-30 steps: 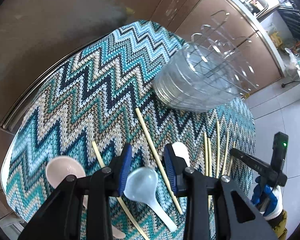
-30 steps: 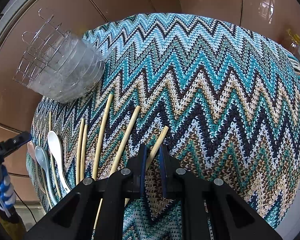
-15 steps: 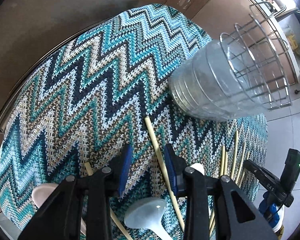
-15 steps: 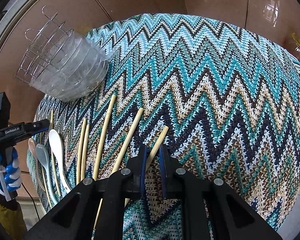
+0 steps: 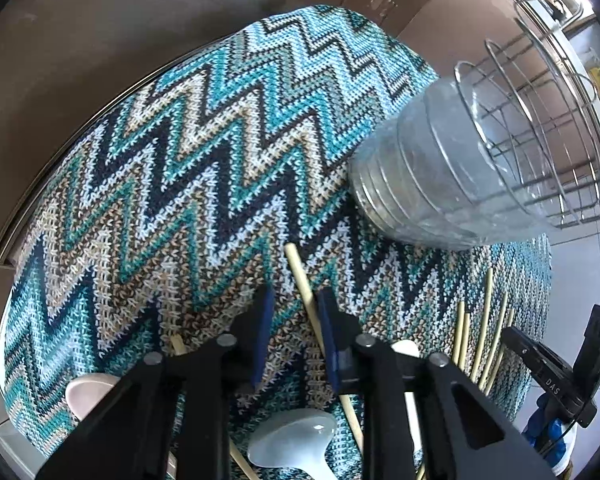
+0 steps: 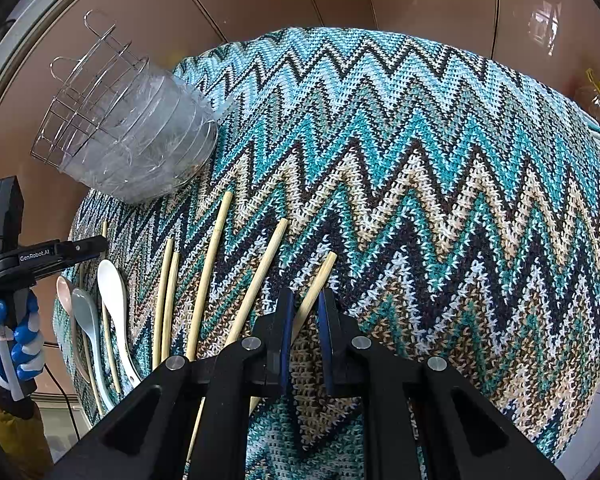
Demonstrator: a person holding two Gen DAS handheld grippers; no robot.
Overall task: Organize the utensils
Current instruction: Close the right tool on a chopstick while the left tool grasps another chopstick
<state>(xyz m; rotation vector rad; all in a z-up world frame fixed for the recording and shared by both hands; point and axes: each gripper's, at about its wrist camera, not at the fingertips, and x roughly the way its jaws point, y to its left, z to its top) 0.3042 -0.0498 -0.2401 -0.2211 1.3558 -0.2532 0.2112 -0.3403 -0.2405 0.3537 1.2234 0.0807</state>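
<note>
Down on the zigzag cloth (image 5: 148, 184), the left gripper (image 5: 294, 320) is closing around a bamboo chopstick (image 5: 300, 276) running from eleven to five between its jaws. Meanwhile the right gripper (image 6: 305, 312) is clamped on another chopstick (image 6: 320, 276) pointing to one o'clock.

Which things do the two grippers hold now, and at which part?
The right gripper is shut on a chopstick near its far end. The left gripper is closing around another chopstick near its far end, not yet clamped.
</note>
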